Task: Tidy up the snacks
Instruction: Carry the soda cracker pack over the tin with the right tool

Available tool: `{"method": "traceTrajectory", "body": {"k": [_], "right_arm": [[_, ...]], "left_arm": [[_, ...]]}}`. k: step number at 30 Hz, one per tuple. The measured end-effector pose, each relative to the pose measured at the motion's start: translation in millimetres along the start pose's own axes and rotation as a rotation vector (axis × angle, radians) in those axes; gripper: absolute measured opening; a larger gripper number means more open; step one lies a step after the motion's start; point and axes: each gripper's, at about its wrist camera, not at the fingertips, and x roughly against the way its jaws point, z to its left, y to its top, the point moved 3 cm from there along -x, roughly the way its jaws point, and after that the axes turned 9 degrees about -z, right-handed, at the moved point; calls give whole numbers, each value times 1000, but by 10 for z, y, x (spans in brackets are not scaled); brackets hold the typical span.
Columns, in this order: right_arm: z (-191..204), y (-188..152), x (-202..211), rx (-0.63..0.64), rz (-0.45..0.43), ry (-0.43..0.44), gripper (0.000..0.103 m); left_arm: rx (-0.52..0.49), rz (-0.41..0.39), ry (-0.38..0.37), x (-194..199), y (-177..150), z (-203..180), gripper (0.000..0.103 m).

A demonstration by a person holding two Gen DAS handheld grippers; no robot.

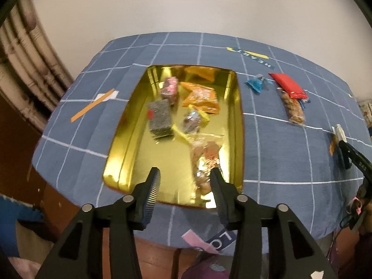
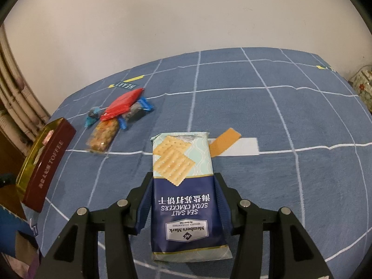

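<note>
A gold tin [image 1: 137, 107] sits on the blue checked cloth and holds several snack packs: a pink one [image 1: 170, 88], an orange one [image 1: 201, 98], a grey one [image 1: 159, 118] and a clear bag of nuts [image 1: 204, 160]. My left gripper [image 1: 186, 174] is open and empty above the tin's near end. My right gripper [image 2: 183, 181] is shut on a pack of sea salt soda crackers [image 2: 183, 186]. The tin shows in the right wrist view [image 2: 46, 160] at far left, maroon-sided.
A red pack [image 2: 123, 103], a clear bag of nuts [image 2: 103, 136] and blue-wrapped sweets [image 2: 141, 107] lie on the cloth beyond the tin. They also show in the left wrist view [image 1: 289, 86]. The right gripper's arm [image 1: 353, 153] shows at the right edge. A wall stands behind the table.
</note>
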Motion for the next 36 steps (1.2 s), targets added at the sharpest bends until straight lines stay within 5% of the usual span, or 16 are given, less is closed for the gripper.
{"method": "traceTrajectory", "body": {"k": [15,23,36], "right_arm": [[419,-48,220,29,10,63,51],[833,-5,333,66,15,125,51],[2461,202,359,250,40,399,51]], "left_arm": [[116,-75,152,330,-185,527,45],[165,-109,231,405,-198,765,63],[220,-95,269,372,-250,939,68]]}}
